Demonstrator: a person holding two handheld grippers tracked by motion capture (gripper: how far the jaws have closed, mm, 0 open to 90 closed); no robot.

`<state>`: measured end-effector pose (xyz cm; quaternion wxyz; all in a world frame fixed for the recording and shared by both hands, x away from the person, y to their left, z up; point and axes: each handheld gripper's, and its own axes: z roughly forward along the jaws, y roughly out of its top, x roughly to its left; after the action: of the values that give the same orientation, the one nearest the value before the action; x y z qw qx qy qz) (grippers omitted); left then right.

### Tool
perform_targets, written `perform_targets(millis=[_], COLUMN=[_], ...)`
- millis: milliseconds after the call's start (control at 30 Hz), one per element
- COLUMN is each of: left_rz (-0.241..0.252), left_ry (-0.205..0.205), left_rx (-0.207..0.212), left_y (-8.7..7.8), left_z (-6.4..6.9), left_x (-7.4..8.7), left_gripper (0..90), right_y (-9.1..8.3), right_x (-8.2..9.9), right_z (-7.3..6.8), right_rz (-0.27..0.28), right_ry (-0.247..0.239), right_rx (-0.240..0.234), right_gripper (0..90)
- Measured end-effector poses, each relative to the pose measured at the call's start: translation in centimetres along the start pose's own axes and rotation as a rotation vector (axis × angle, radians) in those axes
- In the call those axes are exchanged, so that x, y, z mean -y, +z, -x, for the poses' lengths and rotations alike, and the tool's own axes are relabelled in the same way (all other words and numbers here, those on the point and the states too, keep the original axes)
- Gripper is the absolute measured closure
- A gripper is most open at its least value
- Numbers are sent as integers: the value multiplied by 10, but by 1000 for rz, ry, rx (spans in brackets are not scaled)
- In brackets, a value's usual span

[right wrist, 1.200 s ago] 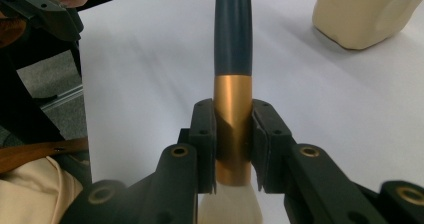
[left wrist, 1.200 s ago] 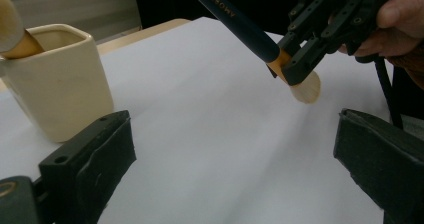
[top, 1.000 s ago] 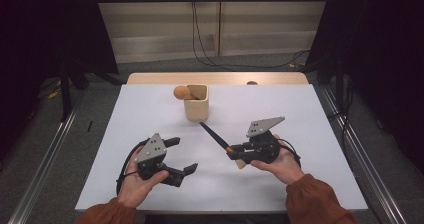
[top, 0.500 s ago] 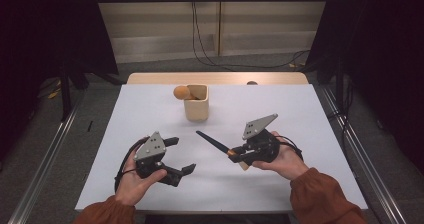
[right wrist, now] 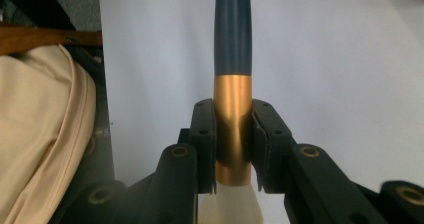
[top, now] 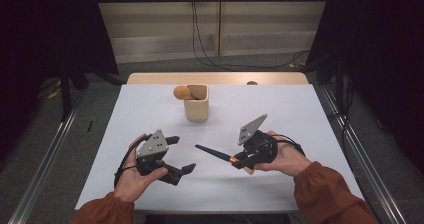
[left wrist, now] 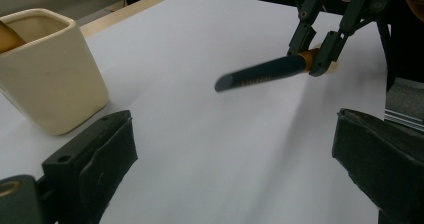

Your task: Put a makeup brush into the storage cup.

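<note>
A brush (top: 212, 152) with a dark blue handle, a copper ferrule and pale bristles is held level just above the white table (top: 300, 114). My right gripper (top: 239, 160) is shut on the ferrule (right wrist: 232, 114), and the handle points left toward my left gripper (top: 182, 154). The bristles (right wrist: 230, 204) stick out behind the jaws. The left gripper (left wrist: 235, 134) rests open near the front left, with nothing between its jaws. In its view the brush (left wrist: 260, 73) and the right gripper (left wrist: 320, 54) sit ahead. A cream cup (top: 196, 104) stands at the back centre.
A round-ended wooden utensil (top: 181, 92) leans out of the cup (left wrist: 50, 74) to the left. The table's far wooden edge (top: 220, 78) has a small dark knob. Metal rails run along both sides, and cables lie on the floor behind.
The brush's handle tip has swung toward the near edge, so it now points more to the left than away. The right hand shifted slightly. The left gripper stayed put.
</note>
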<state>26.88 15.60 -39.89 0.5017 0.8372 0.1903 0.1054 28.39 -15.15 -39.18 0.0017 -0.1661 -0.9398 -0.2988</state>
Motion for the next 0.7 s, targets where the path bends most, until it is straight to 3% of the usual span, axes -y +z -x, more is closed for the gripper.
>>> perform_targets(millis=[167, 533, 700], left_rz=[-27, -81, -129], left_ry=[15, 29, 49], left_rx=[18, 49, 70], left_y=[1, 7, 12], left_z=[1, 1, 1], left_x=[-2, -8, -14], left_gripper=[36, 37, 37], right_y=[4, 7, 11], right_x=[-4, -12, -15], right_z=[0, 0, 0], right_rz=[-76, -157, -176], right_ry=[-20, -54, -83], right_rx=[-14, -47, -54], right_gripper=[742, 741, 741])
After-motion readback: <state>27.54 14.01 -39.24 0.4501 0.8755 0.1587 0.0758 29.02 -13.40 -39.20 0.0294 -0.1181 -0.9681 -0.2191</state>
